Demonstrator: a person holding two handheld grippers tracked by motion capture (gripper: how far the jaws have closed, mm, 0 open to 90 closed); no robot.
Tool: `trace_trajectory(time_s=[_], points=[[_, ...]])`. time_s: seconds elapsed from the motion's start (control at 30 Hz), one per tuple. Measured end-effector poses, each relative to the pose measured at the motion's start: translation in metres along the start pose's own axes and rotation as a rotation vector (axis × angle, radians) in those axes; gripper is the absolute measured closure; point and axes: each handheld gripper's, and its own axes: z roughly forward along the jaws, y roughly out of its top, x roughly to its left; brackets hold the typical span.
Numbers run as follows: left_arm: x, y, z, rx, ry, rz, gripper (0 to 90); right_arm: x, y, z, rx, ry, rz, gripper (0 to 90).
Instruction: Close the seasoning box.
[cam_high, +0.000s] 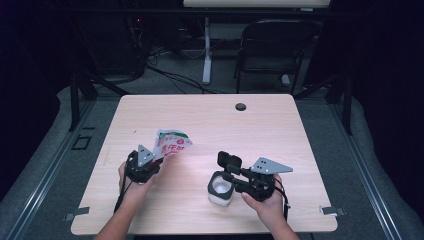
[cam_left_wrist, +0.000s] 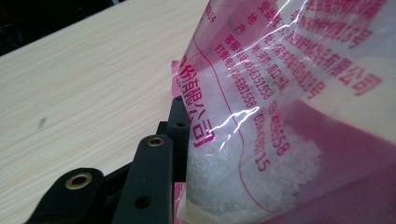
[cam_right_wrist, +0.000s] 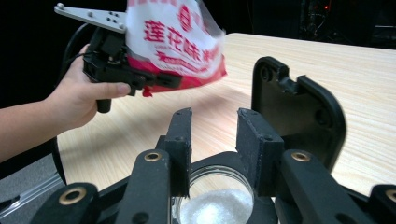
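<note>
You are holding the soft, slippery seasoning bag (cam_high: 170, 142) pinched in your left hand-held gripper (cam_high: 143, 167) above the desk's (cam_high: 280, 125) left; grip higher, since loose crystals are sagging. Your right hand-held gripper (cam_high: 226, 176) is clamping the rigid jar (cam_high: 220, 188) near right.

The bag (cam_left_wrist: 289, 93) is thin glossy plastic film, crinkled, printed pink and red, with white grainy crystals inside. The jar (cam_right_wrist: 217, 196) looks like clear glass or plastic (hard to tell which). The table (cam_high: 200, 115) is pale matt wood-grain laminate.
</note>
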Motion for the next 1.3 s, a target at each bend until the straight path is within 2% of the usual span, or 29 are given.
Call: trace_trajectory(time_s=[0.2,0.37,0.47,0.53,0.63,0.83,0.93,1.17,1.3], points=[[0.011,0.009,-0.011,-0.035,0.027,-0.039,70.2,-0.002,0.002,-0.007,-0.017,-0.012,-0.004,65.2],[0.015,0.009,-0.014,-0.001,0.047,0.006,70.2,-0.003,0.003,-0.011,-0.024,-0.023,-0.002,65.1],[0.018,0.006,-0.014,0.014,0.059,0.022,70.2,-0.006,0.003,-0.015,-0.031,-0.029,0.015,65.1],[0.02,0.004,-0.013,0.022,0.07,0.021,70.2,-0.008,0.003,-0.017,-0.028,-0.039,0.019,65.1],[0.025,-0.001,-0.012,0.022,0.073,-0.005,70.2,-0.01,0.002,-0.019,-0.03,-0.049,0.028,65.1],[0.034,-0.007,-0.01,0.053,0.117,-0.025,70.2,-0.012,0.0,-0.02,-0.024,-0.058,0.029,64.4],[0.037,-0.013,-0.007,0.075,0.123,-0.041,70.1,-0.012,-0.001,-0.02,-0.021,-0.062,0.028,63.9],[0.044,-0.023,0.004,0.141,0.202,-0.028,69.9,-0.011,-0.004,-0.018,-0.01,-0.064,0.018,63.1],[0.044,-0.027,0.009,0.181,0.232,0.009,69.5,-0.011,-0.004,-0.016,-0.007,-0.065,0.015,62.9]])
